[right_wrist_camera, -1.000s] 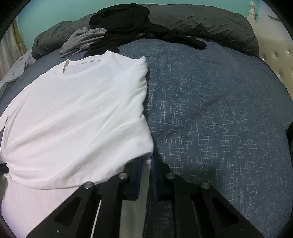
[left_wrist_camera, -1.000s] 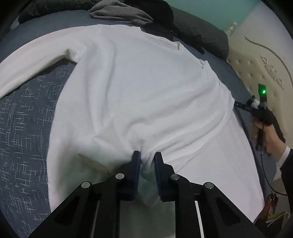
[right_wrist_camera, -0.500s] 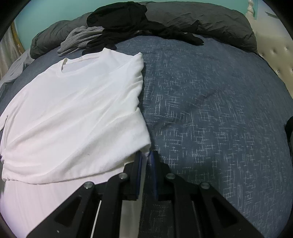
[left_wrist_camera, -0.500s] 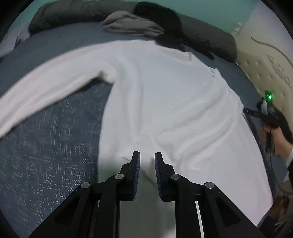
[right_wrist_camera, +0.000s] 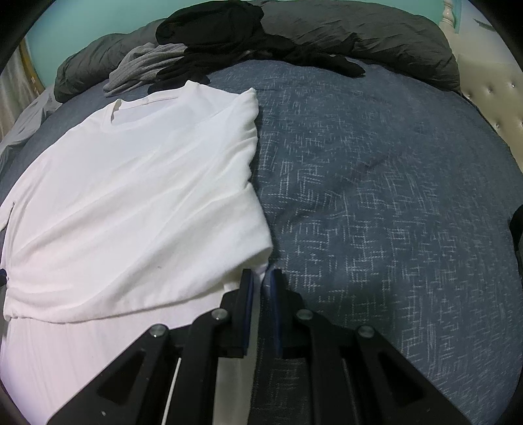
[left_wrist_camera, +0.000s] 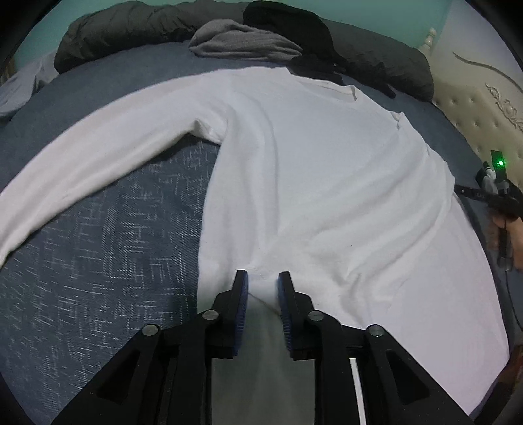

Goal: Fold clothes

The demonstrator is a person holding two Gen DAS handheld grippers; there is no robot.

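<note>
Now the left gripper has just been opening around the white shirt, while the right gripper pinches its corner, so tugging could undo the fold.

Open blue bedspread lies right of the white shirt; dark clothes and a grey quilt block the far edge.

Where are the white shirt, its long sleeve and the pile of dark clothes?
white shirt (right_wrist_camera: 137,202), right wrist view, chest.
long sleeve (left_wrist_camera: 98,157), left wrist view, mid-sleeve.
pile of dark clothes (right_wrist_camera: 212,26), right wrist view, black top garment.
</note>
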